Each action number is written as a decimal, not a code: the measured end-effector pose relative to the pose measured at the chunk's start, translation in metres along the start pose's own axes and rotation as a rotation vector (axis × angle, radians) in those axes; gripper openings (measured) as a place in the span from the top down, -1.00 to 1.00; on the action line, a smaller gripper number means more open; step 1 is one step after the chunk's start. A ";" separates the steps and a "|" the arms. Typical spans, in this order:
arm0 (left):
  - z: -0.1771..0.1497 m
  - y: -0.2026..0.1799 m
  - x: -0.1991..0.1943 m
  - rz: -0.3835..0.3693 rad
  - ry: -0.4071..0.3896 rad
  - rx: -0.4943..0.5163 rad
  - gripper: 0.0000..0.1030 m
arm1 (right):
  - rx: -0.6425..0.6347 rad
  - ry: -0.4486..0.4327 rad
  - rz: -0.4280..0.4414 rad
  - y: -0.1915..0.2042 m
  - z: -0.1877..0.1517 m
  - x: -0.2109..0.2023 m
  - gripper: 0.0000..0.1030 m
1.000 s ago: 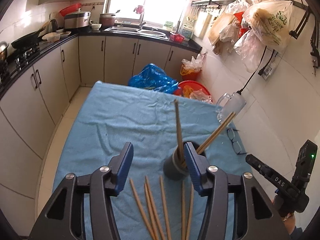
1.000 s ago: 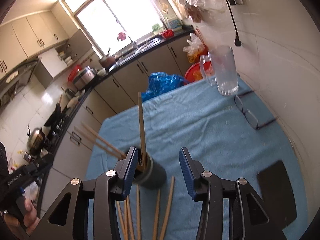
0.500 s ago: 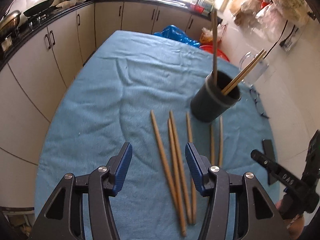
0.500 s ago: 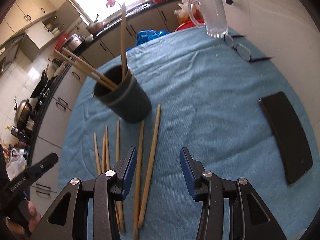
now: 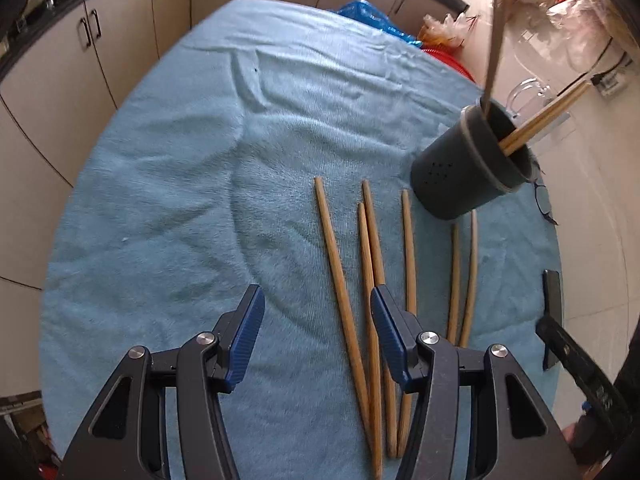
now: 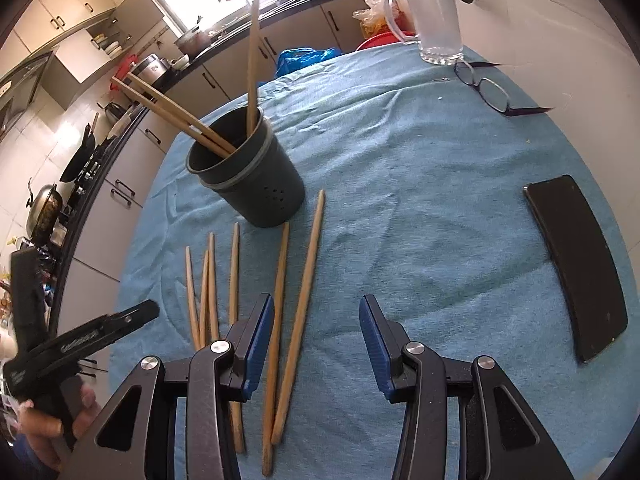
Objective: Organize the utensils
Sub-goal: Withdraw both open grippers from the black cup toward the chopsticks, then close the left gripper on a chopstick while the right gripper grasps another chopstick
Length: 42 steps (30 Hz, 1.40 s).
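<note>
Chopsticks on the desk (image 5: pixel 340 280): six lie loose on the blue cloth in the lower middle of the left wrist view, fanned a little, below the holder.
Long axis: each runs roughly bottom to top of the frame, along the line in which the tongs point, thin tips toward the holder.
Left tongs (image 5: pixel 318 340): released, jaws wide apart and holding nothing; they hang over the left edge of the fan, with the leftmost stick running up between the jaws and the next two passing under the right jaw.
Right tongs (image 6: pixel 316 344): also released and empty; in the right wrist view the two rightmost sticks (image 6: pixel 300 300) lie just inside and beside the left jaw, the other four further left.
Nearer hand: each is about as close to its own side of the fan; my judgement is that the left tongs are better lined up, since one stick already sits in their gap.
Coming move: probably a drop straight down and a pinch across the stick's width, then a lift and a tilt to stand it upright.
Holder (image 5: pixel 468 176): dark round cup, upright on the cloth in the right middle of the left wrist view, just above the sticks' tips, not touching that I can tell.
Holder contents (image 6: pixel 176 114): at least three chopsticks, two leaning together over the rim, one nearly upright.
Desk (image 5: pixel 160 200): covered by the blue cloth.
Far right of the desk: a glass mug (image 6: pixel 434 16), spectacles (image 6: pixel 486 90) and a black phone (image 6: pixel 576 264), all well apart from the sticks.
</note>
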<state>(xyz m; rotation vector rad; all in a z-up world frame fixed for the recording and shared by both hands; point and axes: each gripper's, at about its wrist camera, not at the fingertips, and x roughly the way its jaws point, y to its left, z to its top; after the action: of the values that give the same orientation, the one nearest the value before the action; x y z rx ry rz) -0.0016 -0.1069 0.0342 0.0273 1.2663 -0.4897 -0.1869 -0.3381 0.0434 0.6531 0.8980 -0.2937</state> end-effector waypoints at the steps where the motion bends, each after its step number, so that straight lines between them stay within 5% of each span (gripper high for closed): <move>1: 0.003 0.000 0.005 0.000 0.010 -0.006 -0.01 | 0.005 -0.002 -0.004 -0.002 0.000 -0.001 0.07; 6: 0.017 -0.003 0.029 0.001 0.064 -0.031 0.18 | 0.023 -0.014 -0.022 -0.011 -0.001 -0.008 0.07; 16: 0.017 -0.013 0.038 0.107 0.060 0.085 0.69 | 0.065 0.006 -0.029 -0.023 0.004 -0.005 0.07; 32: -0.011 0.017 0.019 0.084 0.077 0.069 0.72 | -0.009 0.210 -0.030 0.022 0.034 0.084 0.08; 36: -0.010 0.016 0.022 0.089 0.076 0.076 0.72 | -0.069 0.222 -0.069 0.030 0.025 0.089 0.32; 38: -0.007 0.014 0.024 0.093 0.080 0.088 0.72 | -0.098 0.238 -0.074 0.030 0.023 0.089 0.74; 42: -0.001 0.007 0.029 0.122 0.098 0.165 0.72 | -0.124 0.264 -0.083 0.019 0.020 0.083 0.80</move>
<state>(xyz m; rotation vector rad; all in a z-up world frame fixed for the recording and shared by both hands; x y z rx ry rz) 0.0059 -0.1098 0.0056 0.2691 1.3082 -0.4907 -0.1153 -0.3337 -0.0065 0.5475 1.1891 -0.2267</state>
